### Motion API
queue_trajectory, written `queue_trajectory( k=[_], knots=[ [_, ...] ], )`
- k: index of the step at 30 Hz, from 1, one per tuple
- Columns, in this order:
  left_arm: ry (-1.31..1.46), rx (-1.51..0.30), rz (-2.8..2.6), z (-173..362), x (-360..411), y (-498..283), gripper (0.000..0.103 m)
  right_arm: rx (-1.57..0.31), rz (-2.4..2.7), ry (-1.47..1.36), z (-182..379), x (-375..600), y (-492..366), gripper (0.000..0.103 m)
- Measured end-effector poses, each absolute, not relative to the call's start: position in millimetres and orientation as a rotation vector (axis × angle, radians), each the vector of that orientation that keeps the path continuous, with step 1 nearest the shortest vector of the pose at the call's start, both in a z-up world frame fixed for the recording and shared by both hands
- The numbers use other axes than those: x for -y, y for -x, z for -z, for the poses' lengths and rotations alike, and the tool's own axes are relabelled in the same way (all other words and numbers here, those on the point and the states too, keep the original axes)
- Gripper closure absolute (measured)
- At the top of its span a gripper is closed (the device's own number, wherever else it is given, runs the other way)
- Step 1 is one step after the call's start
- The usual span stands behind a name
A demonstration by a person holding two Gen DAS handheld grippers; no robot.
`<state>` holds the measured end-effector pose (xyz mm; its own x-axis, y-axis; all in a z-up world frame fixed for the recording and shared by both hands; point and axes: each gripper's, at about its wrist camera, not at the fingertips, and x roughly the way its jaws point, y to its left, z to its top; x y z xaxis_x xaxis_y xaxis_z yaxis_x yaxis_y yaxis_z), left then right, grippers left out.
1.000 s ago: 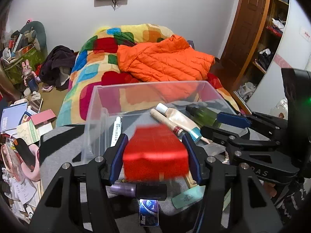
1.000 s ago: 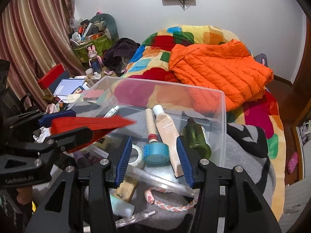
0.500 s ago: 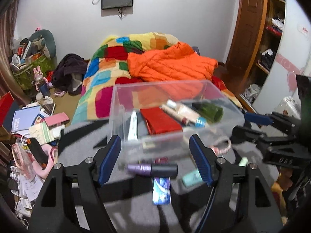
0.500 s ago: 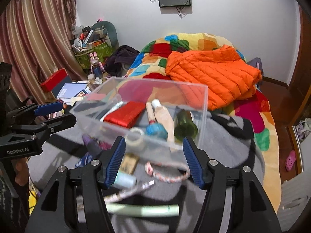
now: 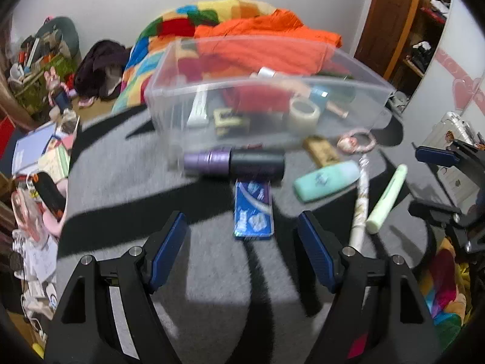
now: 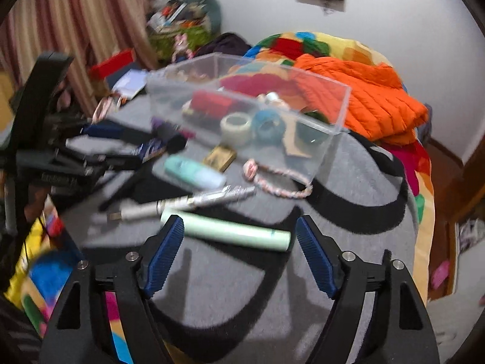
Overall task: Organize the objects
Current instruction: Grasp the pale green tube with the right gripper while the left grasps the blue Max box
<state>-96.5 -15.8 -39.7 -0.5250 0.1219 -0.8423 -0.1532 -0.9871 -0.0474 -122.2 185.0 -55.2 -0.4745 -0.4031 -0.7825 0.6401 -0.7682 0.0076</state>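
Both grippers gape, holding nothing. Ahead of the left gripper a flat blue packet lies before a dark cylinder and the clear plastic bin. A smooth pale-green tube lies crosswise between the right gripper's fingertips, a silvery pen beyond it.

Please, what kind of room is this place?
Most likely a bedroom in a home: a bed with a colourful quilt and an orange jacket on it, striped curtains, and a wooden wardrobe.
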Motion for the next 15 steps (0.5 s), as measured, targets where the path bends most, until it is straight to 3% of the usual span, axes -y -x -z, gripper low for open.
queue_trajectory(
  k=[8,11,13,15],
  knots=[
    [1.479,-0.046,-2.626,50,15,103,0.03,-0.496,2.164,-1.131,78,-171,140,0.029],
    [1.474,-0.075,-2.64,50,10,106,0.041,-0.512,2.118,-1.141,81,-168,146,0.045],
    [1.465,-0.072,-2.643,48,9,107,0.055,-0.489,2.075,-1.154,81,-168,147,0.059],
    [1.46,-0.067,-2.65,47,10,108,0.069,-0.474,2.054,-1.158,80,-169,145,0.066]
  ],
)
